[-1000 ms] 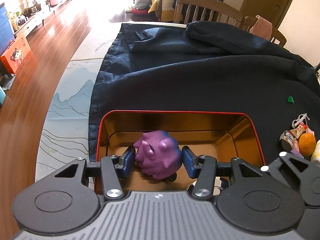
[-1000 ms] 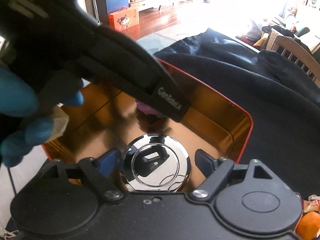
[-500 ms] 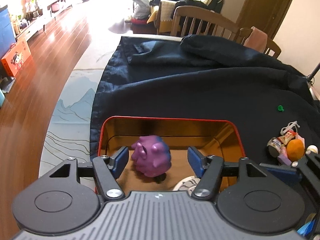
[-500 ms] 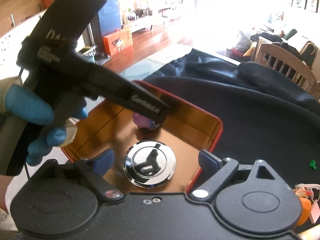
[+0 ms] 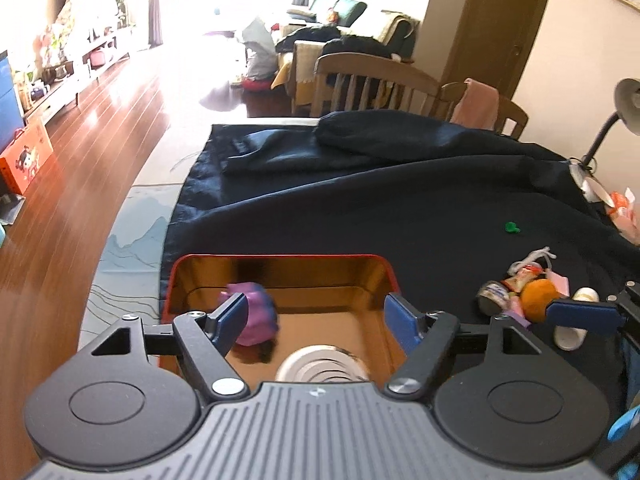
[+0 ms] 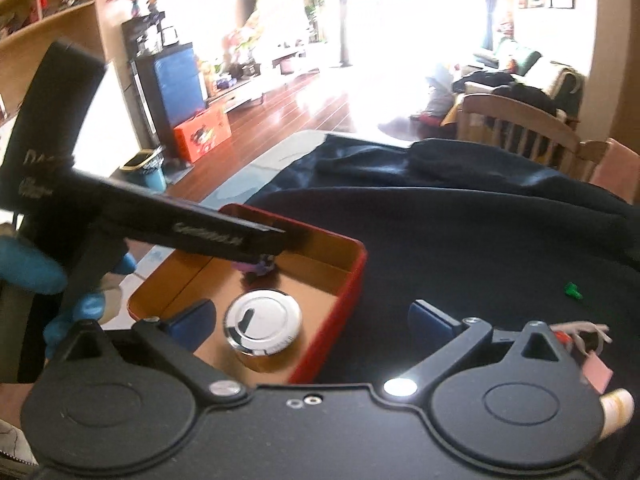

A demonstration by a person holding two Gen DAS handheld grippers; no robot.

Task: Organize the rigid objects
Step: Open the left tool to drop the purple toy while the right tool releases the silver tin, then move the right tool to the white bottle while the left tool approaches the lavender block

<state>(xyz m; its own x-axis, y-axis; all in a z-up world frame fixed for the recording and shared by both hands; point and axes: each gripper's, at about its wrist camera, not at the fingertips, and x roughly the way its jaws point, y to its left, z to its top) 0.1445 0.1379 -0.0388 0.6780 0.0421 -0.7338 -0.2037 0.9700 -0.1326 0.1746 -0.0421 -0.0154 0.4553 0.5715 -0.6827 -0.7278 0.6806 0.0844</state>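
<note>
Red-rimmed, with a gold-coloured interior, the open tin (image 5: 280,258) sits on a dark navy cloth (image 5: 400,200) spread over the table. Inside the tin lie two items: a purple toy figure (image 5: 258,316) toward the far left, and a round chrome disc (image 6: 262,326) nearer the cameras. The two items are near each other but not touching.

Left gripper (image 5: 316,318): jaws are opening. The blue pads stand apart above the tin; in the left wrist view the left pad overlaps the purple toy figure, but nothing is clamped between the pads. A hand in a blue glove (image 6: 28,268) holds this gripper's black body, visible at the left of the right wrist view.

Right gripper (image 6: 312,322): jaws are opening and stand wide. The chrome disc appears between the pads in the picture, resting on the tin floor and clear of both pads. The right pad lies outside the tin, over the cloth.

To the right of the tin, a cluster of small objects (image 5: 524,296) rests on the cloth, including an orange round piece. A small green piece (image 5: 511,227) lies apart, farther back.
</note>
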